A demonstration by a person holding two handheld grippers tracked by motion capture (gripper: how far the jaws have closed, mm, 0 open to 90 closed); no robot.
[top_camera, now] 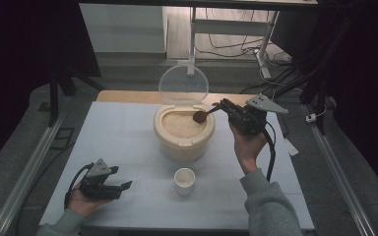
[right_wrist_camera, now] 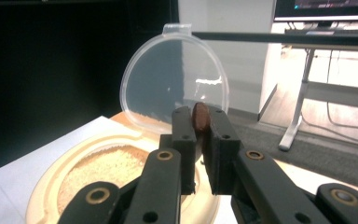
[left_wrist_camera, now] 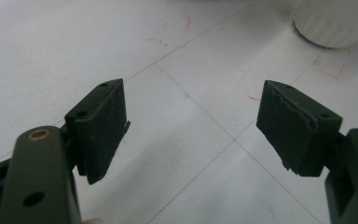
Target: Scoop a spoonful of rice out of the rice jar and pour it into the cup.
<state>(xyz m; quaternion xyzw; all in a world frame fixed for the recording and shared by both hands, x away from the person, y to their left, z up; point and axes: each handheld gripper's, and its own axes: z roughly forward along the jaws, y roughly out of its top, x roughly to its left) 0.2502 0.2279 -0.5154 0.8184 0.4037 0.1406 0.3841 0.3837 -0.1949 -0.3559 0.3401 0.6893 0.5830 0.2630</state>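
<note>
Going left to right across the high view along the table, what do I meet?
Left gripper, jaws open, resting low on the table → small white cup → right gripper, shut on the wooden spoon. The cream rice container overlaps the cup's span, so I leave it out.

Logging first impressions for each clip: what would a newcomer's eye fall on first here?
Probably the cream rice container at mid-table, its clear lid standing open behind it. Next, the right gripper holding a brown spoon over the rice. The left gripper rests open at the near left, apart from the small white cup.
</note>
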